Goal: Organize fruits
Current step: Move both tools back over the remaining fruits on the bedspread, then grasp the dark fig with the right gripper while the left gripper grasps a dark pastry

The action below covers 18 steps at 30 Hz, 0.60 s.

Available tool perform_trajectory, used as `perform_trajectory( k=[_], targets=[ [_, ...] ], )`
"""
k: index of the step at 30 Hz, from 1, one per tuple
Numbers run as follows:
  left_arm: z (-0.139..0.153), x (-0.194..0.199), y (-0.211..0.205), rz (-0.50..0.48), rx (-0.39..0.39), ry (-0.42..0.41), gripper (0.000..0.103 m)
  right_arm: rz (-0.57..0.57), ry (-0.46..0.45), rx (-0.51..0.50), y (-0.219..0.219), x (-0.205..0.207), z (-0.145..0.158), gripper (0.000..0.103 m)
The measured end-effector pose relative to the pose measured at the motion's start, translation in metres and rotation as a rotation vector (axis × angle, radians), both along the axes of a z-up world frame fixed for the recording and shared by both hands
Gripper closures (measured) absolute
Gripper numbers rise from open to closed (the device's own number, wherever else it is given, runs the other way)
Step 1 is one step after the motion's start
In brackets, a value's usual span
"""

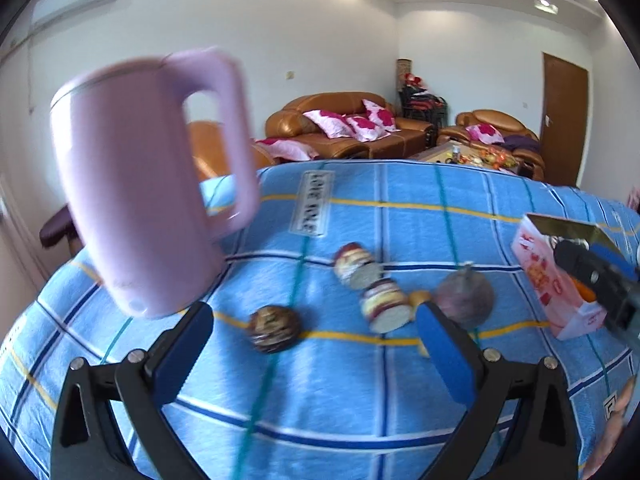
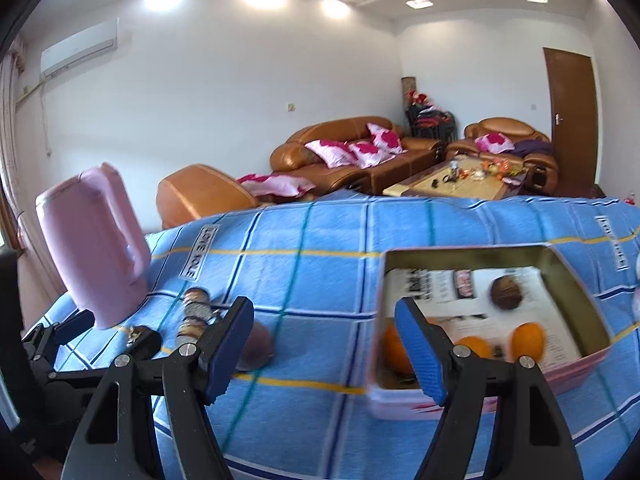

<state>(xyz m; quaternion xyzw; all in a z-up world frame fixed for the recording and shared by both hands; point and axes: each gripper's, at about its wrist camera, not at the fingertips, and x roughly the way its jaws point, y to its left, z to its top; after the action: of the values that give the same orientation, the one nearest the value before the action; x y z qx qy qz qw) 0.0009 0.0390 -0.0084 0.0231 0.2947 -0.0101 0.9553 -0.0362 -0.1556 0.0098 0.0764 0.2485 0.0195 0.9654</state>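
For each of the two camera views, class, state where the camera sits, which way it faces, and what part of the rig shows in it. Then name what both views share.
Left wrist: sits on the left gripper, looking forward and down over the blue checked cloth at loose fruits; its open fingers show, with the right gripper at the right edge.
Right wrist: sits on the right gripper, facing the pink tin holding oranges; its open fingers show, the left gripper at lower left.
Shared: the pink jug, cloth, tin, sofas.
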Motion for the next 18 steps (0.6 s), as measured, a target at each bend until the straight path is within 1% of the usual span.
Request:
perform_trajectory(
  k=[3,5,8,12,16,18],
  targets=[
    [-0.003,0.002,0.02,0.031,-0.02,0.016,0.0,0.034,0.038,0.012,0.014,0.005,-0.008,0.028],
    [-0.004,0.003,0.031,0.053,-0.019,0.022,0.0,0.056,0.068,0.01,0.021,0.008,-0.014,0.028],
    [-0.005,0.007,0.043,0.082,-0.006,0.033,0.0,0.085,0.099,-0.005,0.032,0.01,-0.017,0.028],
    [-0.004,0.011,0.056,0.111,0.033,0.043,0.0,0.12,0.146,-0.031,0.044,0.021,-0.02,0.028],
    [-0.003,0.015,0.065,0.114,0.053,0.053,0.0,0.15,0.2,-0.05,0.057,0.041,-0.025,0.028],
    [-0.002,0.022,0.066,0.092,0.058,0.087,0.0,0.15,0.219,-0.038,0.058,0.05,-0.028,0.028]
  ],
)
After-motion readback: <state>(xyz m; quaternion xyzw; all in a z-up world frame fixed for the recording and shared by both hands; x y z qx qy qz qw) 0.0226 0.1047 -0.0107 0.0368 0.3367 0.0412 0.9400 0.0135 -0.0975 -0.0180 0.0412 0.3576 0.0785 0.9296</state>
